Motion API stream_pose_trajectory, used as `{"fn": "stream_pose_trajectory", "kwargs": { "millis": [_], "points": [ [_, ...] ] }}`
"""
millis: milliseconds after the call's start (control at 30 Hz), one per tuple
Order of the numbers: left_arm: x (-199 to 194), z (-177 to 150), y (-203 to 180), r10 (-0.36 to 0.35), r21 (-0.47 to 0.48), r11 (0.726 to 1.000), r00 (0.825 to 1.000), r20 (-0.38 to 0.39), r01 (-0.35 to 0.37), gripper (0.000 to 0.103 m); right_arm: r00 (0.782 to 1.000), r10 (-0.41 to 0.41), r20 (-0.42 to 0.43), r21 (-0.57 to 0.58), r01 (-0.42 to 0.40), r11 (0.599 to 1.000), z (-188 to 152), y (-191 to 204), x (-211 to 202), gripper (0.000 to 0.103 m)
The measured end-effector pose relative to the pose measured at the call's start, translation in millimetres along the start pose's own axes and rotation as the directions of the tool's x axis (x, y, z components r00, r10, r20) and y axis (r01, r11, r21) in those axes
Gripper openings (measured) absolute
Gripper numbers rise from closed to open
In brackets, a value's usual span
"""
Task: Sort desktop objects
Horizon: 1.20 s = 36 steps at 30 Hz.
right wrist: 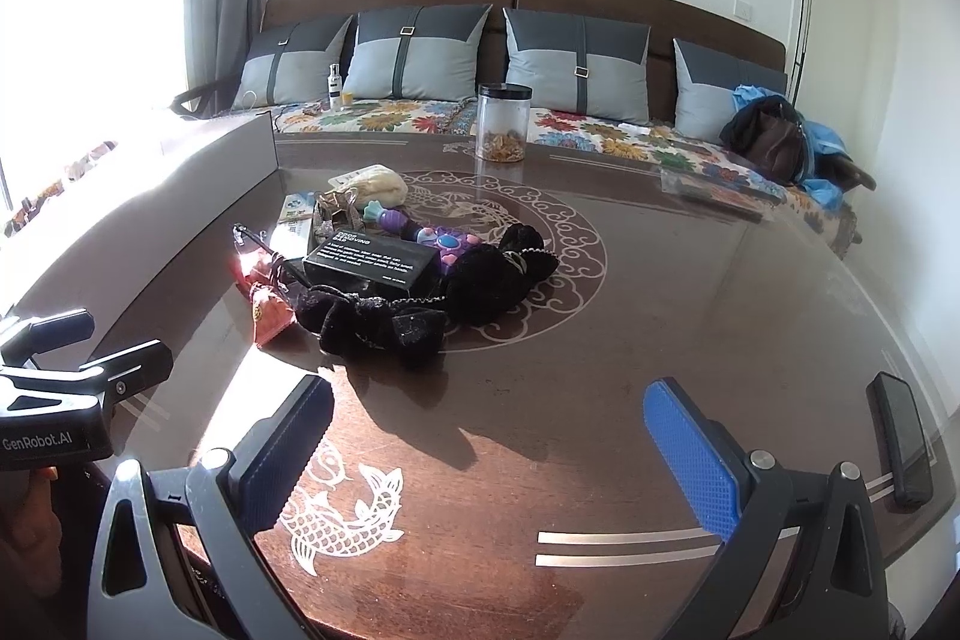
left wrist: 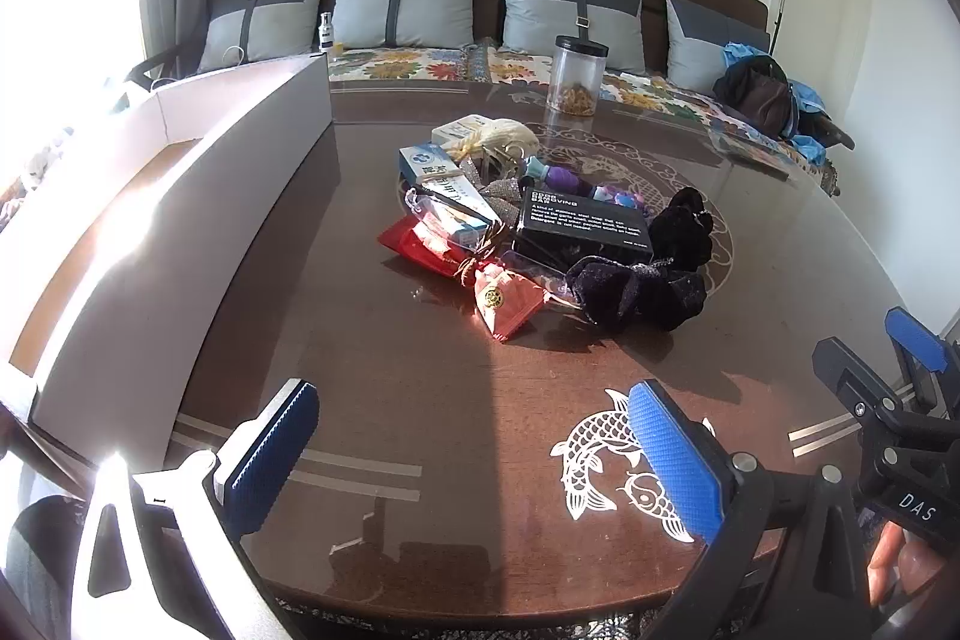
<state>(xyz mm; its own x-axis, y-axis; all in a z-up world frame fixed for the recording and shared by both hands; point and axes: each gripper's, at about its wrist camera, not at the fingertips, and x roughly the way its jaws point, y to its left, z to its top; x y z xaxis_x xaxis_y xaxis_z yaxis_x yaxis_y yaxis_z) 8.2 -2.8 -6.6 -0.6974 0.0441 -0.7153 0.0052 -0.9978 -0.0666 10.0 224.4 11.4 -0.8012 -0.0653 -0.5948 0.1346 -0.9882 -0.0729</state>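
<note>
A pile of small objects lies mid-table: a black box with white print (left wrist: 585, 225) (right wrist: 370, 263), black velvet bags (left wrist: 642, 289) (right wrist: 480, 280), red pouches (left wrist: 504, 301) (right wrist: 268, 313), blue-and-white cartons (left wrist: 447, 196), a purple toy (left wrist: 561, 178) (right wrist: 444, 241) and a pale bundle (left wrist: 510, 136) (right wrist: 375, 184). My left gripper (left wrist: 474, 451) hovers open over the near table edge, short of the pile, nothing between its blue pads. My right gripper (right wrist: 489, 445) is open too, empty, near the front edge. Each wrist view catches the other gripper at its side.
An open white cardboard box (left wrist: 180, 196) (right wrist: 180, 184) stands along the table's left side. A clear jar with a black lid (left wrist: 577, 76) (right wrist: 503, 121) sits at the far edge. A black phone (right wrist: 903, 439) lies at the right rim. A cushioned sofa (right wrist: 480, 58) runs behind the dark wooden table (right wrist: 690, 292).
</note>
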Motion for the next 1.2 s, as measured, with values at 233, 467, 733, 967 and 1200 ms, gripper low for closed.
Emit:
{"fn": "stream_pose_trajectory", "kwargs": {
  "millis": [233,467,733,967,1200],
  "points": [
    [-3,-4,-5,0.008,0.024,1.000,1.000,-0.008,-0.008,0.103,0.999,0.008,-0.035,-0.012,-0.008,1.000,-3,4,5,0.103],
    [3,-11,-3,0.022,0.045,0.999,0.999,-0.027,-0.021,0.103,0.999,-0.014,-0.044,-0.038,0.013,0.999,-5,10,7,0.103],
    [46,-35,16,0.012,0.007,1.000,0.992,-0.127,-0.011,0.103,0.990,-0.050,-0.131,-0.091,0.038,0.995,-18,19,33,0.103],
    [60,-42,22,0.047,0.001,0.999,0.990,-0.129,-0.047,0.103,0.982,-0.069,-0.178,-0.150,0.042,0.988,-32,31,50,0.103],
    [60,-43,23,0.067,0.026,0.998,0.991,-0.117,-0.064,0.103,0.976,-0.058,-0.211,-0.161,0.024,0.987,-37,38,66,0.103]
  ]
}}
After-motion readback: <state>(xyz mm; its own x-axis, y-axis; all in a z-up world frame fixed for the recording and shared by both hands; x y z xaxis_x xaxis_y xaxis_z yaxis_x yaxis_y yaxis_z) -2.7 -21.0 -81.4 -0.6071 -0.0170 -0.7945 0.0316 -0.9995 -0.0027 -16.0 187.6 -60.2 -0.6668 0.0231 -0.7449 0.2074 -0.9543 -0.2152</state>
